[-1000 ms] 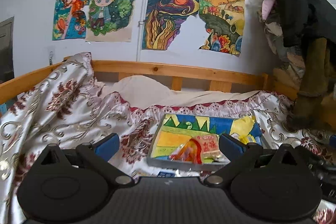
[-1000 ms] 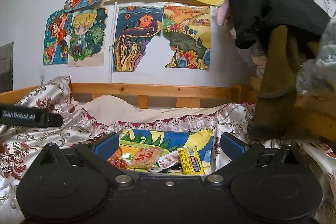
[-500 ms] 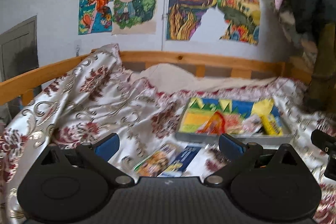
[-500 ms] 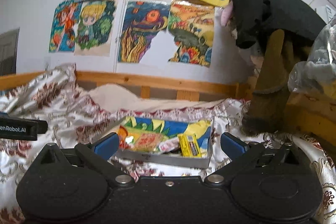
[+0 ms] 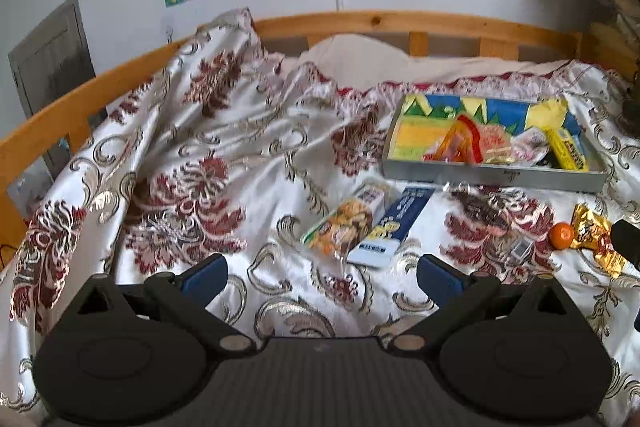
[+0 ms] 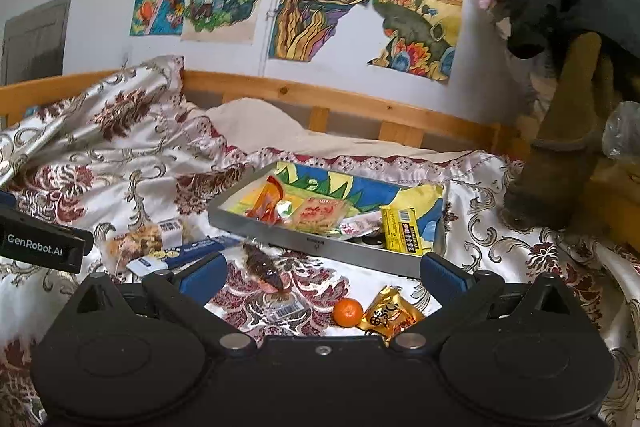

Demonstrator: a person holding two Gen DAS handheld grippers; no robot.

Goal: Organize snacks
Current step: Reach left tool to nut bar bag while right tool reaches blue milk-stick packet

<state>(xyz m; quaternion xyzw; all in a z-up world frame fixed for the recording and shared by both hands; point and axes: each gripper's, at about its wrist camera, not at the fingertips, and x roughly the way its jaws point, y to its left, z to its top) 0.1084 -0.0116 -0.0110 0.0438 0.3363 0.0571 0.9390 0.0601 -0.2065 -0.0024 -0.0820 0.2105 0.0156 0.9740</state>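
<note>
Meanwhile both claws, left claw [image 5: 322, 271] and right claw [image 6: 323, 271], hang released above the bed [image 5: 224, 163]. Several snacks lie in the tray [image 6: 320, 245]; an orange [image 6: 348, 312], a gold packet [image 6: 390, 315] and what seems a blue box [image 5: 390, 225] lie outside it.

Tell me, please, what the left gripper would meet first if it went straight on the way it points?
Most likely the two packets lying side by side: the left gripper, open and empty, points at the cookie packet and the blue packet, ahead of the tray. Depth is uncertain.

Left gripper [image 5: 322, 273] jaws wide apart, empty; right gripper [image 6: 324, 273] likewise.
</note>
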